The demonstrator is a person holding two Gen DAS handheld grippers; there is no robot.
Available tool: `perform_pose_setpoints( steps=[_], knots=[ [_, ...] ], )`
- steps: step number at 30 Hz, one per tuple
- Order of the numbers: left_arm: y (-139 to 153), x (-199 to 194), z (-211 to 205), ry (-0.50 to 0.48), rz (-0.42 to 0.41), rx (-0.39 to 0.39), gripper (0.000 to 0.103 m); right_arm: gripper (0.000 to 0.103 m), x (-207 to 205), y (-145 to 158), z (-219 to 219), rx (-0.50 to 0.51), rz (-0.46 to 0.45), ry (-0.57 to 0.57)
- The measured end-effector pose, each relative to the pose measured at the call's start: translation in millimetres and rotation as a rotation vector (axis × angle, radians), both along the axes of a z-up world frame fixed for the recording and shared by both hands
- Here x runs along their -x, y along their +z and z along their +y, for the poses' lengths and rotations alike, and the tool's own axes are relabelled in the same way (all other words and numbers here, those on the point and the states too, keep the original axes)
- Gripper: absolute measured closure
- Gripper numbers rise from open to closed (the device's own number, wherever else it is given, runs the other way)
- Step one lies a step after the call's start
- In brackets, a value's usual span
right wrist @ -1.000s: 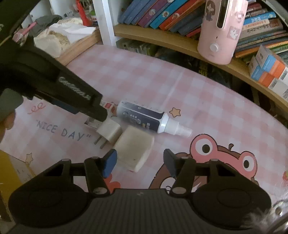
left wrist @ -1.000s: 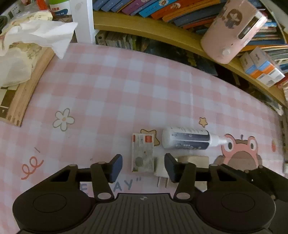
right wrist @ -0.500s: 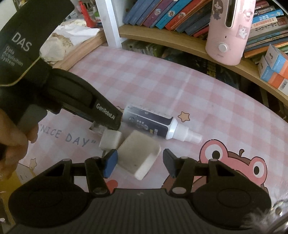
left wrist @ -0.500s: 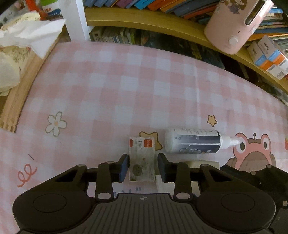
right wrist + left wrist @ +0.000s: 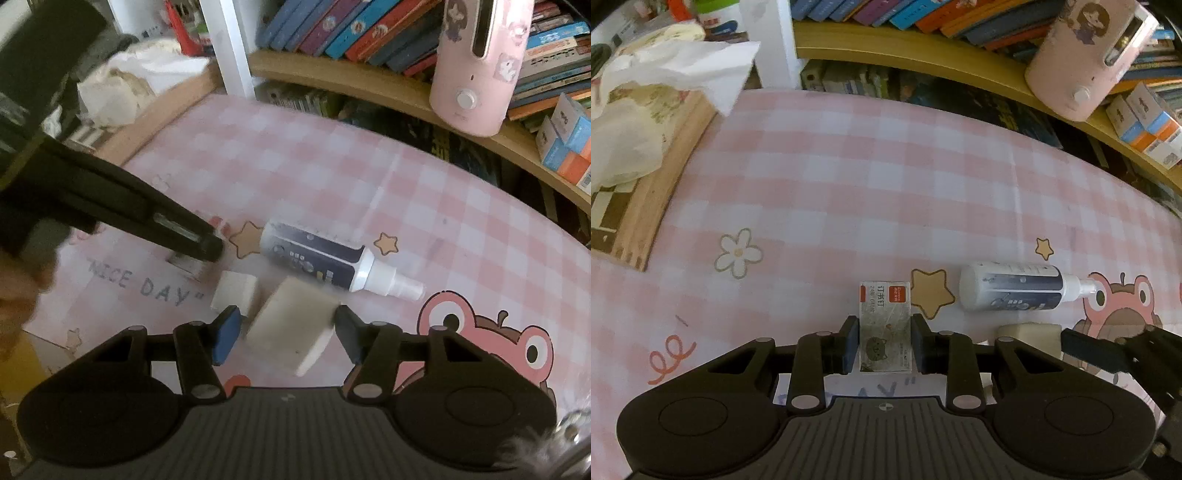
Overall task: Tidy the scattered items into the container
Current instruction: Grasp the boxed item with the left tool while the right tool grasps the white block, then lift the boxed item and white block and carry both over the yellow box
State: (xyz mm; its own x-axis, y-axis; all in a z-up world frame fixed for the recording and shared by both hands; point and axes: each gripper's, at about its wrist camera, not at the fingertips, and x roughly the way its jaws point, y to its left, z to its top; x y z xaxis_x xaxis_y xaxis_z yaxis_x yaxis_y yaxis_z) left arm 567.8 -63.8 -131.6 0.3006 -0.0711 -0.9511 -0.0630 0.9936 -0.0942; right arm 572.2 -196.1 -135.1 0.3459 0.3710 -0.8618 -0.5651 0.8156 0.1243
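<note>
A small staple box [image 5: 884,325] with a red label lies on the pink checked tablecloth. My left gripper [image 5: 884,343] is shut on it, one pad pressed against each long side. To its right lies a white and navy spray bottle [image 5: 1012,286], also seen in the right wrist view [image 5: 314,258]. A beige block [image 5: 288,325] sits tilted between the fingers of my right gripper [image 5: 284,332]. Its jaws stand apart; the right pad meets a corner and the left pad is clear. A white plug adapter [image 5: 234,291] rests just left of the block.
A wooden tray [image 5: 646,206] holding crumpled tissue stands at the far left. A pink humidifier [image 5: 1086,55] and rows of books fill the wooden shelf behind the table. A yellow edge [image 5: 14,369] shows at the lower left of the right wrist view.
My left gripper slid forward over the staple box and its jaws closed onto it. My right gripper crept forward, so the beige block now lies between its fingers.
</note>
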Motion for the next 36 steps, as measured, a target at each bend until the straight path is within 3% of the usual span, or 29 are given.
perform_pose_setpoints(
  steps=[4,12,36],
  knots=[
    [2,3,0,-0.004,-0.008,0.021,0.075,0.053,-4,-8,-5,-0.018,0.022,-0.021],
    [12,13,-6,-0.025,-0.034,0.050,0.075,0.069,2,3,-16,-0.026,0.012,-0.037],
    [103,85,-15,-0.151,-0.233,0.090,0.075,0.072,77,102,-32,-0.054,-0.177,-0.084]
  ],
)
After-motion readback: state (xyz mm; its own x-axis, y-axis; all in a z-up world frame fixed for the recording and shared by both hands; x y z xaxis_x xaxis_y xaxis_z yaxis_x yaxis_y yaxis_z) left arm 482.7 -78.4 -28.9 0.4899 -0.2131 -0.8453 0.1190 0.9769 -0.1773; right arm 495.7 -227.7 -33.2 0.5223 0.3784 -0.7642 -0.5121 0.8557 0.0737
